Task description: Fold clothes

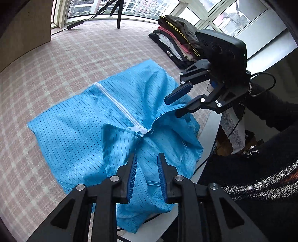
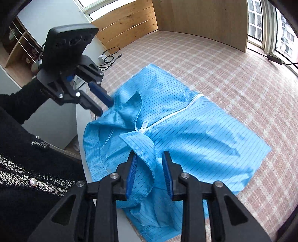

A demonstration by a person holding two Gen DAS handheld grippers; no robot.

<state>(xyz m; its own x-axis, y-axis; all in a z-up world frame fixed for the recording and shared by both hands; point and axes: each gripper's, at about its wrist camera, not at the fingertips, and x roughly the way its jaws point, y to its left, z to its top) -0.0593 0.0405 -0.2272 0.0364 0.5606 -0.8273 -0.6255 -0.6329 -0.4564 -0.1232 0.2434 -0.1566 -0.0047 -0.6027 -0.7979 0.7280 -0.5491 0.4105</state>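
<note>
A blue striped zip-up garment lies partly folded on the checked surface, its white zipper running down the middle and its collar end hanging over the near edge. It also shows in the right wrist view. My left gripper is open just above the collar area, with fabric below the jaws. My right gripper is open at the garment's right collar edge, fabric between its fingers. In the right wrist view my right gripper straddles a collar flap, and my left gripper is open at the far collar edge.
A stack of folded clothes sits at the far right of the checked surface. A tripod stands by the windows. A wooden panel and cables lie beyond the surface. The white table edge is near my body.
</note>
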